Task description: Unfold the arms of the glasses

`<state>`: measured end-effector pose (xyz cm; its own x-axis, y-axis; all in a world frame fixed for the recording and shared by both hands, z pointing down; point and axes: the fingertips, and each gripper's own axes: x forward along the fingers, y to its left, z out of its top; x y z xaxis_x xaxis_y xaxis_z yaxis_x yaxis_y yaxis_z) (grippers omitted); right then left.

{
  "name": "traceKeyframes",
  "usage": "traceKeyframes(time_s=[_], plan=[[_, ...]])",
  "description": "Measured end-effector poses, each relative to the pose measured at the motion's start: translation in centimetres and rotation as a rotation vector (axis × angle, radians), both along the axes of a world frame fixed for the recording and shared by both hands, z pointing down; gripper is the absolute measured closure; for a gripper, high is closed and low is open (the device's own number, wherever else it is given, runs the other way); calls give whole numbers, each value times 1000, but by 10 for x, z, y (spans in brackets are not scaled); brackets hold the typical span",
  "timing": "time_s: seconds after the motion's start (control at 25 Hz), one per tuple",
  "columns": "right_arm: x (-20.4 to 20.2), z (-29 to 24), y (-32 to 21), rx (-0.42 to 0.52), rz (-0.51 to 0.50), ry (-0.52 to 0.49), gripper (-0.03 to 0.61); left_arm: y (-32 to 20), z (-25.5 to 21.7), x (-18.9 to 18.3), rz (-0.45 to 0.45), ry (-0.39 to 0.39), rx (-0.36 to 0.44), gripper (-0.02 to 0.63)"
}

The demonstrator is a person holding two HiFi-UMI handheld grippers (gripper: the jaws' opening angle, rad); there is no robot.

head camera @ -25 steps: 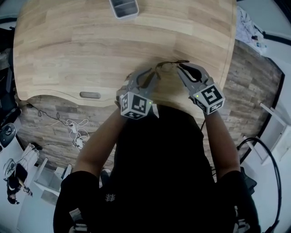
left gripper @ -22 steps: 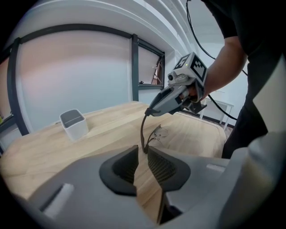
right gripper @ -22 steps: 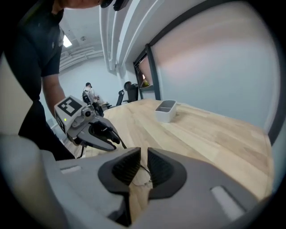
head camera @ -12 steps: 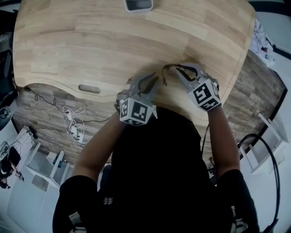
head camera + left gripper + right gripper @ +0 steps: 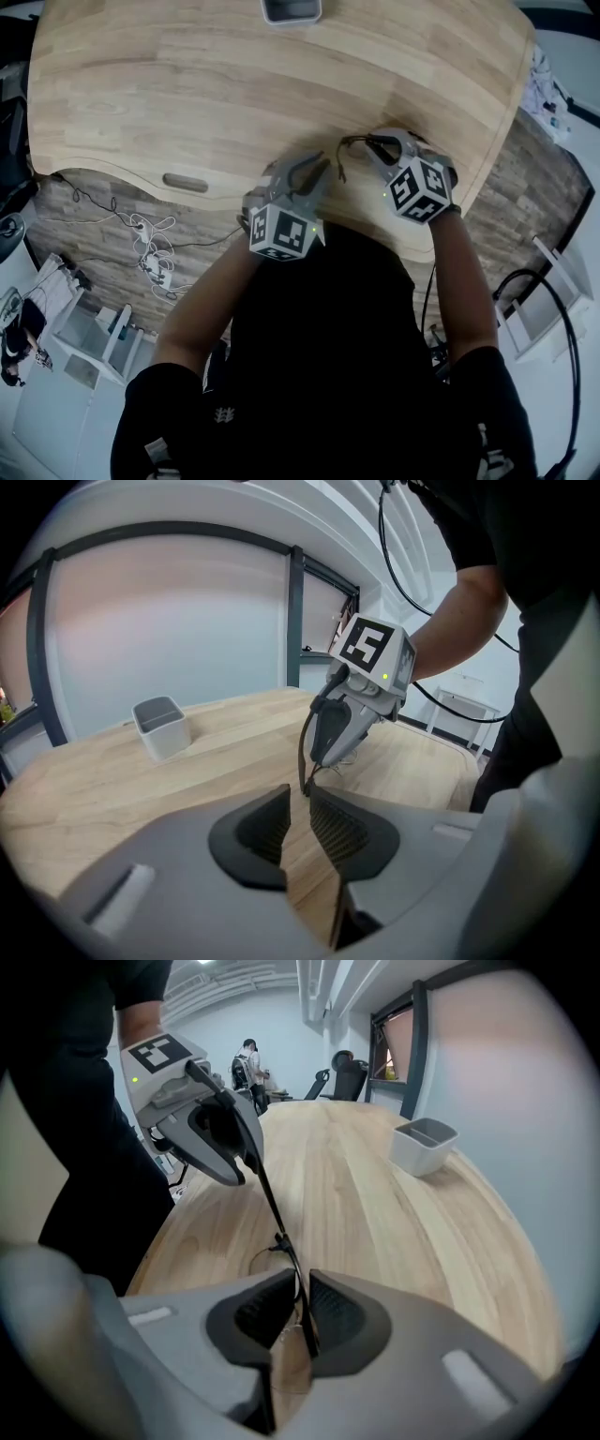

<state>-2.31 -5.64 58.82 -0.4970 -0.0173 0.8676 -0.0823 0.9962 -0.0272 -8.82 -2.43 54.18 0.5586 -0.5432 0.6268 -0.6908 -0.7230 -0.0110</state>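
The thin black-framed glasses (image 5: pixel 349 142) hang between my two grippers just above the wooden table (image 5: pixel 187 84), near its front edge. My right gripper (image 5: pixel 377 146) is shut on the front frame (image 5: pixel 292 1283), and a wire-rimmed lens (image 5: pixel 267 1262) shows below its jaws. One black arm (image 5: pixel 267 1194) runs straight out from the hinge to my left gripper (image 5: pixel 321 165), which is shut on the arm's tip (image 5: pixel 305 782). In the left gripper view my right gripper (image 5: pixel 330 752) hangs pointing down at the arm's far end. In the right gripper view my left gripper (image 5: pixel 246 1159) is at the upper left.
A small grey open box (image 5: pixel 291 9) stands at the table's far edge, also seen as the box (image 5: pixel 161 726) and the box (image 5: pixel 424 1145). Cables (image 5: pixel 150 258) lie on the floor left of the table. A person (image 5: pixel 247 1068) and office chairs are far back.
My right gripper has sunk towards the table and rolled, its marker cube turning. The left gripper has held still with the arm tip in it.
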Motion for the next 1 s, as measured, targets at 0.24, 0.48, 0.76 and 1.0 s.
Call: traceKeyframes(time_s=[0.24,0.48,0.76,1.0], plan=[[-4,-2,5,-30,77,-16,557,2,0,-4,3,-2,2,548],[-6,-11,10,-46,148,-79,561,3,-2,1,23,4,1,548],[-5,-30,15,-50,166,-158,561,4,-7,15,66,15,0,546],[2,-43,19,-52,176,-241,561,1,-2,27,50,50,-45,524]])
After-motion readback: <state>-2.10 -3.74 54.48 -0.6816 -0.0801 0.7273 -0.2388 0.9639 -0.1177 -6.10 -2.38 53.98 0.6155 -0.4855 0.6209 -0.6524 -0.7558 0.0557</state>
